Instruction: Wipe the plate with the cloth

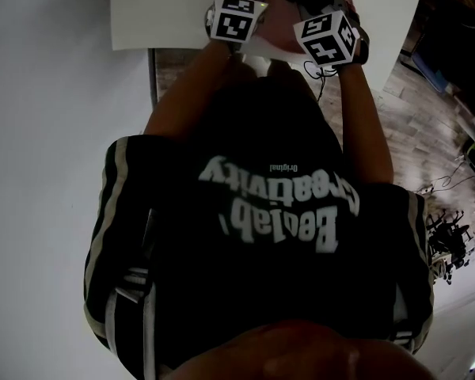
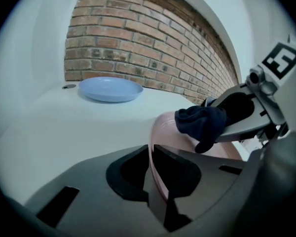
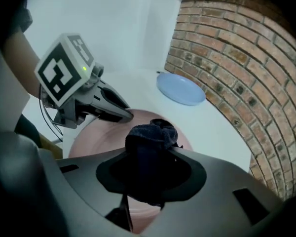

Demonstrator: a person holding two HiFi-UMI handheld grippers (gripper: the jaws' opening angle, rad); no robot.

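Left gripper view: we have the left gripper (image 2: 150, 154) clamped on the plate (image 2: 164, 128) rim, likely to stop it sliding on the table (image 2: 64, 127). Our right gripper (image 3: 148, 162) pinches the cloth (image 3: 149, 135) bunched over the plate's face, ready to wipe; contact is unclear.

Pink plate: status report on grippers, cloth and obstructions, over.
Left gripper shut on pink plate rim. Right gripper shut on dark cloth, over the plate. Blue plate stands apart, not obstructing.

"Creativity", "Original" on black shirt (image 1: 245, 291)
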